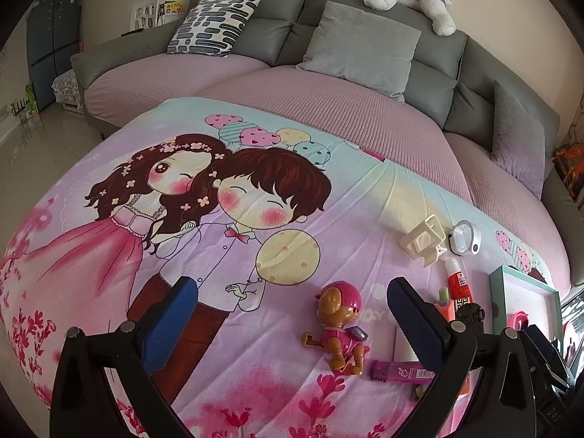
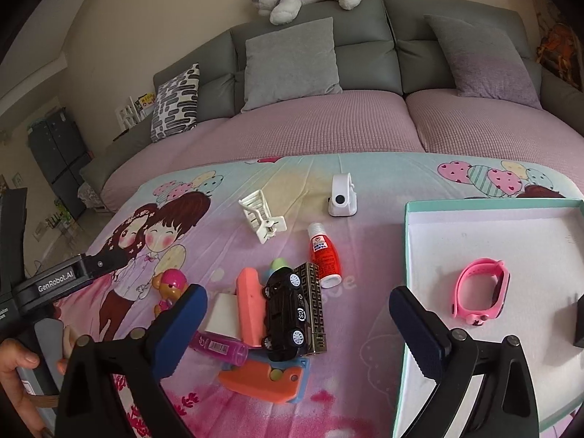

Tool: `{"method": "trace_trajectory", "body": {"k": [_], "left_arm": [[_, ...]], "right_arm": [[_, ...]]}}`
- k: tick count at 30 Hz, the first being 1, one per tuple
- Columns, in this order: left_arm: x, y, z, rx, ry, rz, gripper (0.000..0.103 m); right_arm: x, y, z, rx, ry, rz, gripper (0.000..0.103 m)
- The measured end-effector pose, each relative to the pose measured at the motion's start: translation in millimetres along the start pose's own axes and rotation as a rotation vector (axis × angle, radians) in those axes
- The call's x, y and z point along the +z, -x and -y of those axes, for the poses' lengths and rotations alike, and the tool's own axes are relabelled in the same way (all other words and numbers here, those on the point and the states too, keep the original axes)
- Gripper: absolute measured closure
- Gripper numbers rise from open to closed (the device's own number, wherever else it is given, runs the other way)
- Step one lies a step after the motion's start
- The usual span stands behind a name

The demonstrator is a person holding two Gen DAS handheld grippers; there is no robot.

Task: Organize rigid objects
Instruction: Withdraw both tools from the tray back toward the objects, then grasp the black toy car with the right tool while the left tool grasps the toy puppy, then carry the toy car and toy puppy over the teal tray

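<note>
Right claw [image 2: 292,325] wide, empty, over black toy car [image 2: 286,310]; close on car only, clear of lighter [image 2: 314,306]; left claw [image 1: 292,314] wide too

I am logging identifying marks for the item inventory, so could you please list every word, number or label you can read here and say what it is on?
"GenRobot.AI": white lettering on the body of the left gripper.
"65" or "59": in a white roundel on the black toy car; I cannot tell which.
Red glue bottle: printed label, too small to read.
Purple lighter: barcode sticker, unreadable.
Cartoon bedsheet: faint lettering, partly covered, not legible.
</note>
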State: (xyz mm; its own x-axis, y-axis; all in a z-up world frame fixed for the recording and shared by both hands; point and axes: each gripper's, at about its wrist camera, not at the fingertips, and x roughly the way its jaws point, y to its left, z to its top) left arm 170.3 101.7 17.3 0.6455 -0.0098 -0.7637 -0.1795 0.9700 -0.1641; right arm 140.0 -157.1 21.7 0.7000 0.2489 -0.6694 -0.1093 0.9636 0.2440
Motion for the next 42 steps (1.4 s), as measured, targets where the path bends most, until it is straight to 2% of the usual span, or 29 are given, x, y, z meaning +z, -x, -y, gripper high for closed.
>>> {"method": "trace_trajectory", "body": {"k": [2,10,15,19,22,24,27,31,34,36,37,42], "left_arm": [[-3.3,-7.8,-0.3,-0.001,-0.002,-0.022,0.0],[-12.7,-37.9,5.6,-0.018,0.002,-0.109,0.0],[-16.6,-50.7,9.5,-0.037,0.001,-0.141,0.0],[-19.4,-55.6,12.1,-0.04,-0.013,-0.15,0.0],[-20.9,-58.9,14.5,-0.045,-0.022,-0.159,0.002],[-22.0,-61.4,15.9,-0.046,-0.027,-0.167,0.008],[-24.2,-63.6,19.3,-0.046,-0.04,-0.177,0.019],[-25.5,-62.4,25.1,-0.083,-0.055,-0.176,0.048],[-24.9,-61.7,27.5,-0.076,-0.065,-0.173,0.049],[-23.9,-58.6,27.5,-0.083,-0.06,-0.162,0.058],[-22.7,-56.4,27.9,-0.084,-0.059,-0.158,0.067],[-18.6,-47.4,31.9,-0.083,-0.074,-0.141,0.067]], "right_arm": [[-3.3,-8.6,-5.7,-0.011,0.024,-0.022,0.005],[-10.1,-26.4,-4.5,-0.038,0.012,-0.081,0.025],[-11.9,-31.8,-0.8,-0.054,0.004,-0.102,0.046],[-12.9,-33.9,-4.5,-0.051,0.017,-0.11,0.055],[-13.6,-35.1,-6.6,-0.038,0.019,-0.116,0.066],[-13.7,-35.7,-7.4,-0.022,0.015,-0.117,0.073],[-14.2,-34.7,-8.2,-0.019,0.016,-0.114,0.074],[-13.2,-31.2,-6.8,-0.008,0.005,-0.101,0.074],[-11.8,-28.9,-3.8,0.005,-0.011,-0.094,0.074],[-10.7,-26.7,-1.8,0.008,-0.021,-0.085,0.074],[-9.7,-24.9,-0.7,0.009,-0.025,-0.078,0.074],[-3.3,-10.5,6.9,0.022,-0.057,-0.027,0.074]]}}
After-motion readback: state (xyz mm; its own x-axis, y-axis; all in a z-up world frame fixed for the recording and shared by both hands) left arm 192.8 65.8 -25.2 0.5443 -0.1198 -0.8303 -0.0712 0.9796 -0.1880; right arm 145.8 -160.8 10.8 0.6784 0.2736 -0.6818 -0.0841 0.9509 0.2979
